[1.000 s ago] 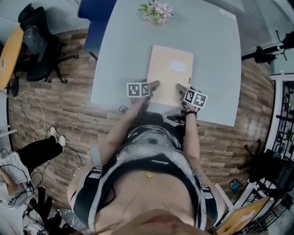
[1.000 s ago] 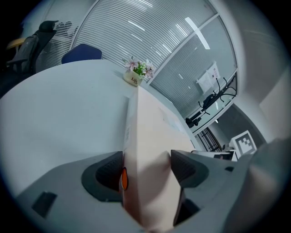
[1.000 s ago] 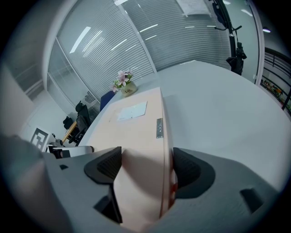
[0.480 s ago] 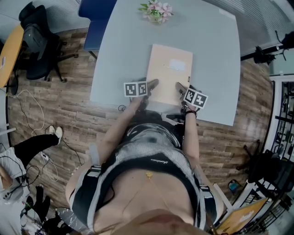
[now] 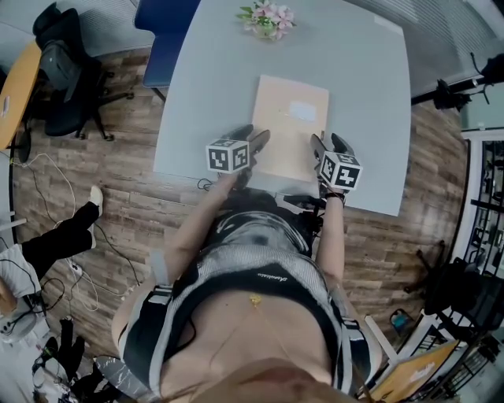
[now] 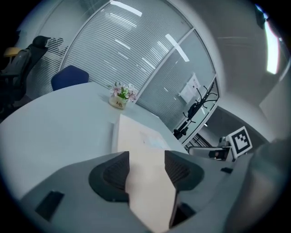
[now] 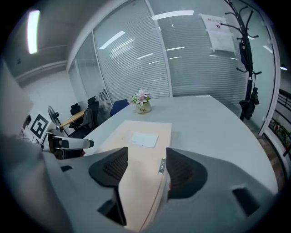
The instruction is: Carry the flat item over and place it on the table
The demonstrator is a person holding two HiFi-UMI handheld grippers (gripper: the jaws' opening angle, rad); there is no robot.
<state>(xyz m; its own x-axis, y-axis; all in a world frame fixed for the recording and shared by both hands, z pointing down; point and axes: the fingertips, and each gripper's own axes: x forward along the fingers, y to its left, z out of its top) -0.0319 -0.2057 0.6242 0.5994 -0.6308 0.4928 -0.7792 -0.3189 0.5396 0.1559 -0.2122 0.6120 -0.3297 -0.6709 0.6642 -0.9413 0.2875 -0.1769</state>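
- Currently you are standing at the near edge of the grey table (image 5: 213, 94). You are holding the left gripper (image 5: 250, 135) and the right gripper (image 5: 329, 142) at the two near corners of the flat item (image 5: 290, 134).
- Flat item: tan, rectangular and folder-like, and it is carrying a white label (image 5: 303, 112) on its upper face. Its far end is lying on the table top, and its near end is sitting between both sets of jaws.
- Left gripper: its jaws have just been closing. In the left gripper view the tan surface is filling the whole gap, and the ribbed pads (image 6: 116, 170) are meeting it on both sides. You are clamping the item at its near left corner.
- Right gripper: its jaws have just been closing as well. In the right gripper view the item is running out from between the pads (image 7: 112, 167) toward the middle of the table, and both pads are bearing on it. You are clamping the near right corner.
- A small metal clasp (image 7: 162, 165) on the item's side edge is sitting just beside the right-hand pad.
- Both grippers are pointing forward and downward, away from your body, with their jaws angling toward each other across the item's near end.
- A flower pot (image 5: 268, 20) is standing near the far edge of the table, well apart from the item.
- A blue chair (image 5: 161, 39) is standing at the far left corner of the table. A black office chair (image 5: 67, 71) is standing farther left on the wooden floor (image 5: 118, 181).
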